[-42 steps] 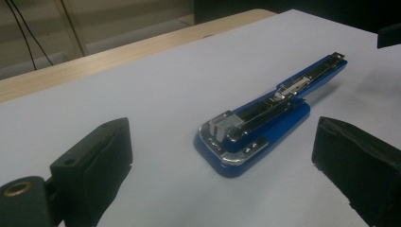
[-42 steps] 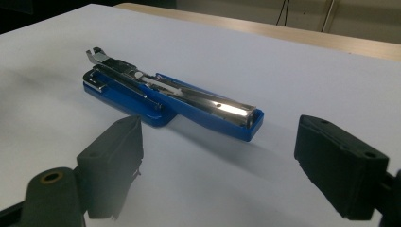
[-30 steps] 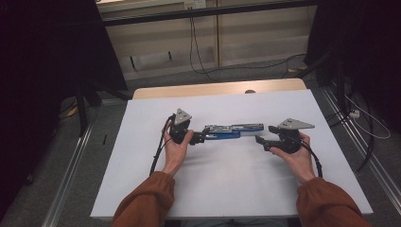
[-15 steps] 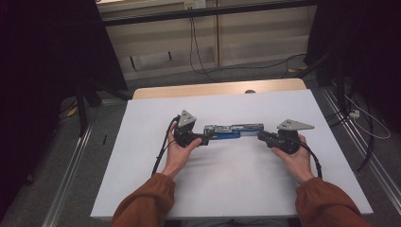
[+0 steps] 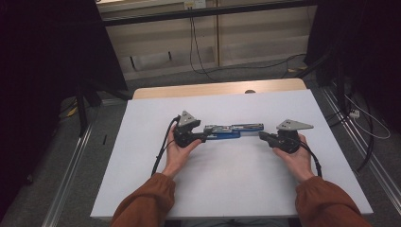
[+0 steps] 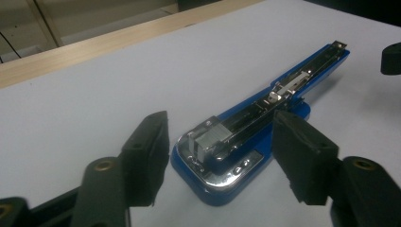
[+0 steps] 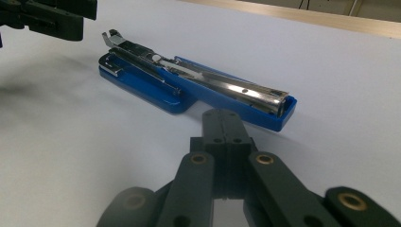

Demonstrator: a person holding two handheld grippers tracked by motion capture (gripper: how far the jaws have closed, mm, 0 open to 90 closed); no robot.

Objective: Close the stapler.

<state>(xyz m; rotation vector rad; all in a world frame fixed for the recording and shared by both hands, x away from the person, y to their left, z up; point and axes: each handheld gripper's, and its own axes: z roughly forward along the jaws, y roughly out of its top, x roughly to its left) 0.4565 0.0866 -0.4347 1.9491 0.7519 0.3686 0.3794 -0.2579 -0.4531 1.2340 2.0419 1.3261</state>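
Note:
A blue stapler (image 5: 234,131) lies folded out flat on the white table (image 5: 227,189), its chrome magazine (image 6: 265,101) facing up. My left gripper (image 5: 203,137) is open at the stapler's left end, and in the left gripper view its jaws stand on either side of the blue base (image 6: 208,182) without touching it. My right gripper (image 5: 261,135) is shut with nothing in it. Its tip (image 7: 227,120) sits just short of the stapler's right end (image 7: 279,113). The left gripper (image 7: 52,16) shows beyond the stapler's far end in the right gripper view.
A wooden strip (image 5: 213,90) runs along the table's far edge. Cables (image 5: 203,52) trail over the floor behind it, and metal rails (image 5: 71,179) run along both sides. Dark curtains (image 5: 42,71) hang left and right.
Both hands have edged inward toward the stapler: the right gripper moved left up to its right end, the left gripper slid slightly right around its left end.

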